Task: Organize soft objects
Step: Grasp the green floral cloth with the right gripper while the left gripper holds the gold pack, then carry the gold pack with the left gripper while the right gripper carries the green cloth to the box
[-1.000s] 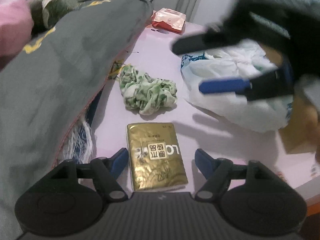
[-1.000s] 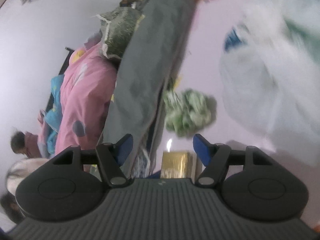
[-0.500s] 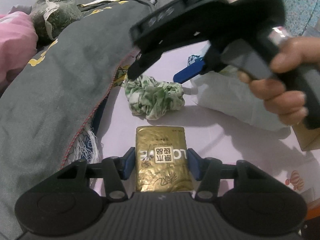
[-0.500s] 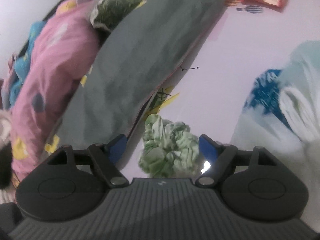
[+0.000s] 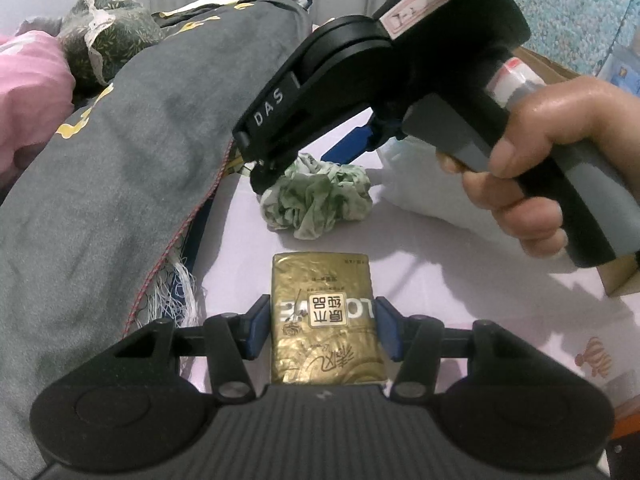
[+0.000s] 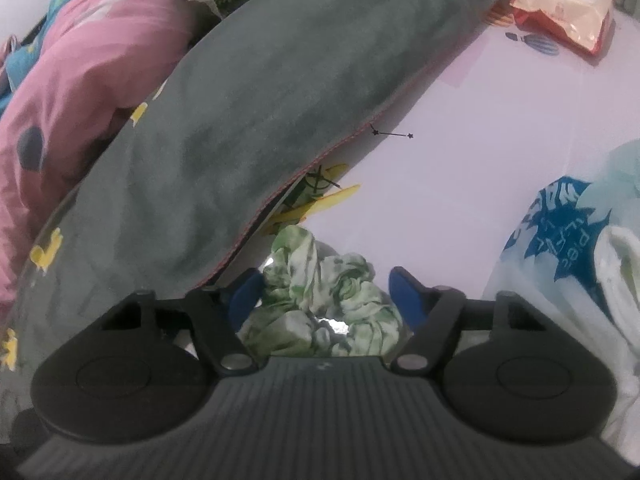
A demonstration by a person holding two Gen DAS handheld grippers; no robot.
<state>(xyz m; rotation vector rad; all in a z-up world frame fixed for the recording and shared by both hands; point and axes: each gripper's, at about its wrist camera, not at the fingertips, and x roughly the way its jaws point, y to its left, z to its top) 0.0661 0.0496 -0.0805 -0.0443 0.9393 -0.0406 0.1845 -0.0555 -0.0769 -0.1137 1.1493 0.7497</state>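
**Both tongs at work on the lilac bed sheet**

The left tongs (image 5: 322,330) are clamped on the gold tissue pack (image 5: 325,312); their blue pads (image 5: 257,330) press against its two long sides, and the pack lies flat on the lilac bed sheet (image 5: 460,280), its printed label turned toward the camera. Just beyond the pack sits the green-and-white crumpled cloth (image 5: 320,200) — a soft bundle resting on the sheet, apart from the pack.

The right tongs (image 6: 324,292) stand apart, one blue finger on each side of the crumpled cloth (image 6: 320,300); the left pad touches or nearly touches the fabric, while the right pad stands just clear of it; the cloth is not squeezed. In the left wrist view the right tool comes in from above, tilted down over the cloth, with the person's right hand (image 5: 552,160) wrapped round its grey handle.

A large grey blanket (image 5: 120,160) with yellow marks and a red stitched edge lies just left of the cloth — its frayed white fringe hangs near the pack; beyond it are pink bedding (image 6: 80,60) and a dark leaf-print bundle (image 5: 108,36). To the right of the cloth rests a white plastic bag (image 6: 568,240) with blue print; a red-and-white wipes pack (image 6: 560,4) lies well apart at the far side of the sheet; a cardboard box (image 5: 548,66) shows behind the right hand.
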